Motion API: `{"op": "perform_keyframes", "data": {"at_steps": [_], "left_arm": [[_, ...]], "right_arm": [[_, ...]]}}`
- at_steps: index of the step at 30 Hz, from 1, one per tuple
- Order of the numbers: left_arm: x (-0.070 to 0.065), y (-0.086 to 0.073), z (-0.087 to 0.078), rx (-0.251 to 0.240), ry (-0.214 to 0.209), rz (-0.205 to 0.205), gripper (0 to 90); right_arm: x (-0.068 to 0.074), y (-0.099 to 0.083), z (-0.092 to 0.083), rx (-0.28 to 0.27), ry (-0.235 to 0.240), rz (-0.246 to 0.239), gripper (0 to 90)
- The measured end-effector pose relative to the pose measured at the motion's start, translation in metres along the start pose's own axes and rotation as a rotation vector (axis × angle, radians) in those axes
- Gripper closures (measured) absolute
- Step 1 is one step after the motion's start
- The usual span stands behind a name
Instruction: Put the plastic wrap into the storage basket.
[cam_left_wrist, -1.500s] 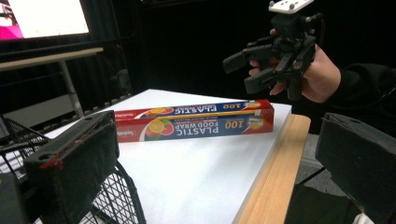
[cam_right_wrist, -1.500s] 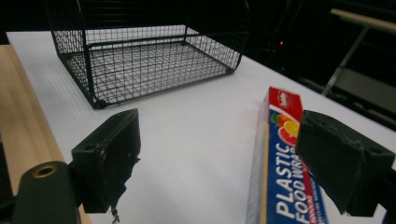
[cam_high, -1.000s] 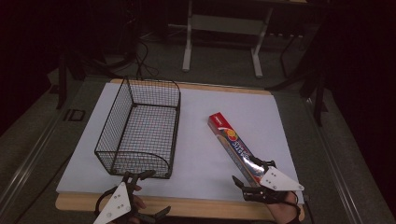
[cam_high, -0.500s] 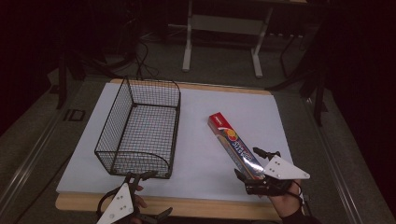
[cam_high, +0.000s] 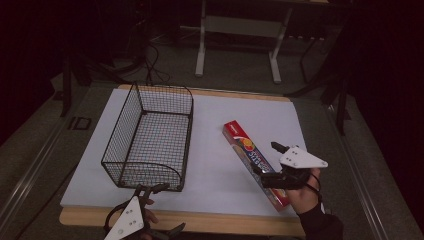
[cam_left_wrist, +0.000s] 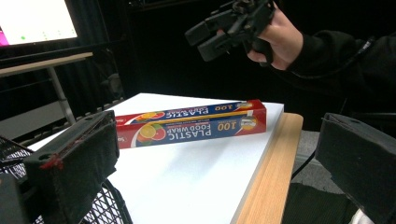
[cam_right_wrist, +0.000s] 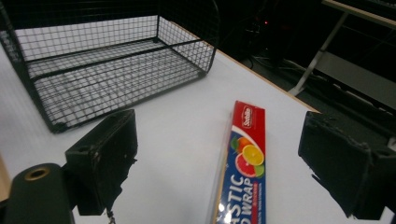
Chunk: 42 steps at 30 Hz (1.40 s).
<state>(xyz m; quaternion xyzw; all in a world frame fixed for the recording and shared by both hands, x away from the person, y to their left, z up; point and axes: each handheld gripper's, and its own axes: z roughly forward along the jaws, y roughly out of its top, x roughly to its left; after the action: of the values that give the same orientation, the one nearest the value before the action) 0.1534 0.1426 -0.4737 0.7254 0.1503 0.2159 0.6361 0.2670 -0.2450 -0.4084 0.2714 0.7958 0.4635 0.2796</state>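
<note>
Looking down from above the near table edge; riding low and close on each gripper; sharing the plastic wrap box (cam_high: 256, 161).

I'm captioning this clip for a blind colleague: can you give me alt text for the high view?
A long red and blue plastic food wrap box lies slantwise on a white table, with the right gripper held open just above its near end. A black wire basket stands empty to its left, and the left gripper sits open at the basket's near end.
</note>
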Motion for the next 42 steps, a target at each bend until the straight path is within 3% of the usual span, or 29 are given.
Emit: {"op": "perform_keyframes", "data": {"at_steps": [14, 23, 32, 42], "left_arm": [[0.001, -0.001, 0.002, 0.005, -0.014, -0.009, 0.1], [0.000, -0.001, 0.002, 0.009, -0.020, -0.004, 0.1], [0.000, -0.001, 0.003, 0.011, -0.023, -0.002, 0.1], [0.000, -0.002, 0.003, 0.013, -0.027, -0.003, 0.1]], "right_arm": [[-0.026, 0.007, 0.030, 0.123, -0.011, 0.046, 11.0], [-0.039, -0.004, 0.052, 0.215, 0.020, 0.105, 11.0], [-0.047, -0.016, 0.075, 0.274, 0.001, 0.165, 9.6], [-0.052, -0.029, 0.094, 0.381, 0.000, 0.211, 9.2]]}}
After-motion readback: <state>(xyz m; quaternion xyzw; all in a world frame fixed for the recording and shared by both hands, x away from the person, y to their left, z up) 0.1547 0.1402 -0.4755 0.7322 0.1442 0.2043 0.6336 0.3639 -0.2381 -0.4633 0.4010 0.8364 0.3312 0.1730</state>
